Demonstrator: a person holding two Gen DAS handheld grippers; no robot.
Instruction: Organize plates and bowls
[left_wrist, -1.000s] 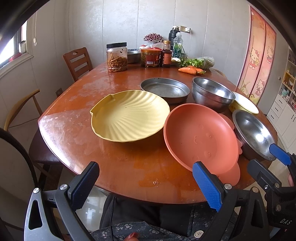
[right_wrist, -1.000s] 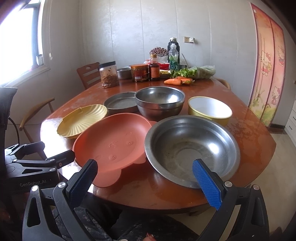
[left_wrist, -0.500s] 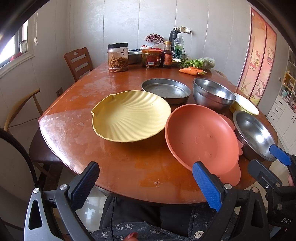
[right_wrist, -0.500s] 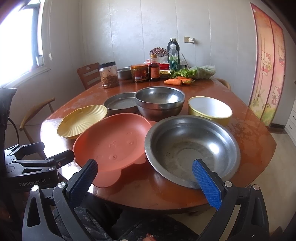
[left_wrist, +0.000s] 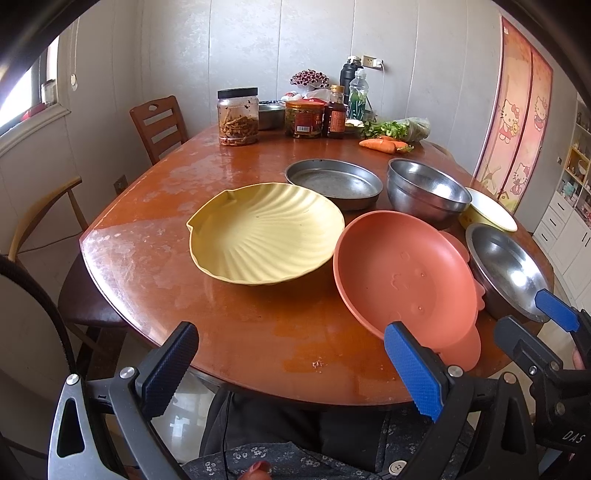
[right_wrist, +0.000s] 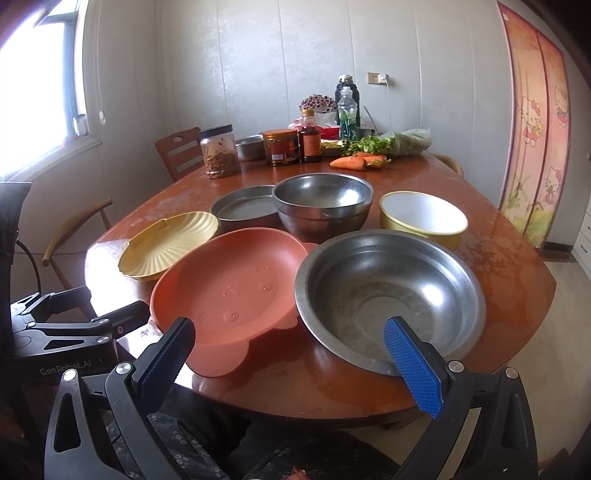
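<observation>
Reddish-brown and glossy, the table (left_wrist: 236, 332) is seen carrying six dishes near its front edge. In the left wrist view a yellow shell-shaped plate (left_wrist: 266, 232) is placed at centre, with a flat steel pan (left_wrist: 332, 182) at its 1 o'clock and a deep steel bowl (left_wrist: 428, 190) further right. An orange plate (left_wrist: 402, 277) is set at 3 o'clock of the shell plate, just beside it, its near edge resting on a second orange piece below. A wide steel basin (right_wrist: 388, 295) is found at 3 o'clock of the orange plate, rims close together, and a yellow bowl with a white inside (right_wrist: 423, 218) lies at the basin's 12 o'clock. Jars, bottles, greens and carrots (right_wrist: 356, 161) are grouped at the far end. The left gripper (left_wrist: 291, 369) is held before the near table edge with its fingers spread wide and nothing between them; the right gripper (right_wrist: 288, 354) is likewise held wide apart and empty, before the orange plate and basin.
</observation>
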